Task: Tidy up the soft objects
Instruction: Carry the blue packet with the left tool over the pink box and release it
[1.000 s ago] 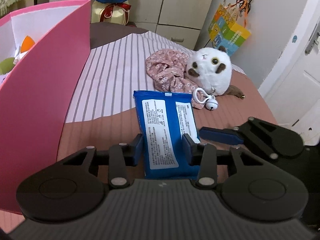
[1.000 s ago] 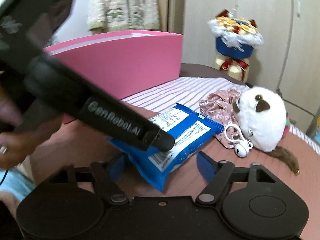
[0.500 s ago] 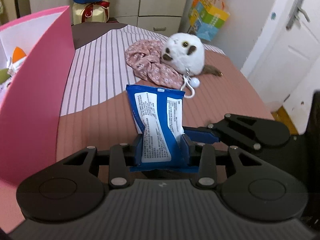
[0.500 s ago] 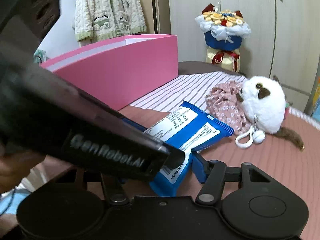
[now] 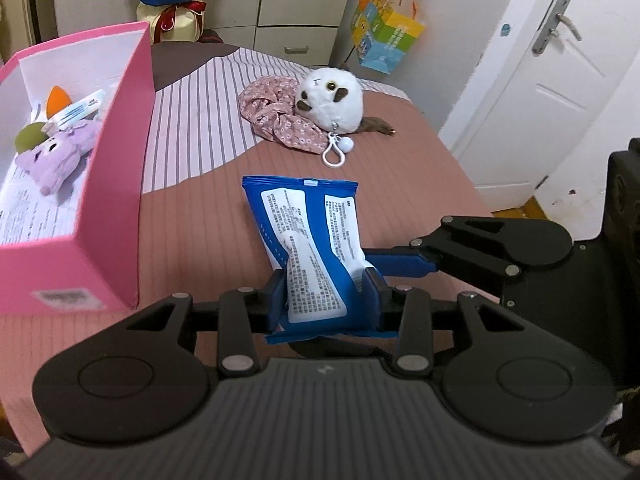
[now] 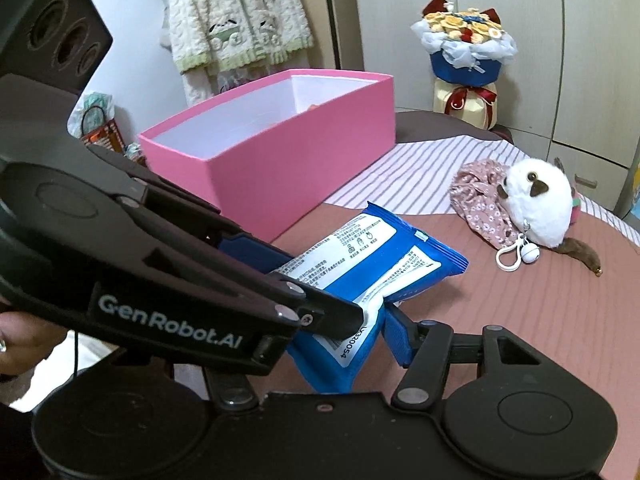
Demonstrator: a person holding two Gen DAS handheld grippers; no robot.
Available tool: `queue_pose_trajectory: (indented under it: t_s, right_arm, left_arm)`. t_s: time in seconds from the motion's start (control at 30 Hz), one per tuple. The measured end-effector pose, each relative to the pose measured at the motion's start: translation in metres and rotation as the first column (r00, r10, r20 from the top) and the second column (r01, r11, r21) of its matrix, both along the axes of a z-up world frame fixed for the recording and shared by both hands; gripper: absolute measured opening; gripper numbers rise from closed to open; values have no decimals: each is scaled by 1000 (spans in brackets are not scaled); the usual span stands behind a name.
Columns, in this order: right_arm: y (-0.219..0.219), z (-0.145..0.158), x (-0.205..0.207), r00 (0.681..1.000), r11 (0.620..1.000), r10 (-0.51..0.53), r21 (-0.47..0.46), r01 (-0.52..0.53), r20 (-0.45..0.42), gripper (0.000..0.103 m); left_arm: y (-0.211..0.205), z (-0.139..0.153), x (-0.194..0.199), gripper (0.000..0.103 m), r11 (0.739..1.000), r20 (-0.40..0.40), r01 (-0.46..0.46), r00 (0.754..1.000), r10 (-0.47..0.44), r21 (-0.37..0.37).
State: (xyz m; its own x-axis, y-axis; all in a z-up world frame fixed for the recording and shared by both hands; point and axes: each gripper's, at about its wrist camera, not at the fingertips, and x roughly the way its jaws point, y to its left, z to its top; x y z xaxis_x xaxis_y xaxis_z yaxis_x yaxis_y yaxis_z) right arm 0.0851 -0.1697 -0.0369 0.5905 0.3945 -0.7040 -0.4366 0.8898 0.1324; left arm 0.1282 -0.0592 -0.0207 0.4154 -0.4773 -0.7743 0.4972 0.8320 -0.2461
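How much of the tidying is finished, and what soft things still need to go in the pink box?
Some is done: a purple plush already lies in the pink box. Right now the left gripper and right gripper both squeeze the blue pack. The white plush and flowery cloth wait on the bed.

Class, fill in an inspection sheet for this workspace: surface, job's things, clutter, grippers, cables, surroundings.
Surface: bed cover, striped pink and brown.
Job's things: blue packet lifted; pink box holding a purple plush; white plush on floral cloth.
Clutter: nothing seen.
Grippers: left gripper and right gripper both clamp the packet.
Cables: thin black one by the hand.
Surroundings: bouquet, wardrobe, door.
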Motion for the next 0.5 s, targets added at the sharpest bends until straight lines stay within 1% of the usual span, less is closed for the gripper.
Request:
queue_pose_trajectory:
  t_s: [0.17, 0.27, 0.37, 0.5]
  right_arm:
    - [15, 23, -20, 999, 998, 48, -41, -47, 20, 65]
    - [25, 37, -32, 995, 995, 77, -68, -73, 65, 65]
    - [37, 50, -43, 988, 990, 108, -98, -97, 114, 65]
    - [53, 66, -55, 975, 982, 157, -130, -138, 155, 65]
  left_arm:
    - [18, 20, -20, 41, 999, 6, 15, 1000, -14, -31]
    - [33, 32, -33, 41, 998, 45, 23, 999, -21, -61]
    - [45, 44, -45, 41, 997, 83, 24, 996, -17, -75]
    - [66, 61, -56, 41, 996, 98, 17, 995, -8, -89]
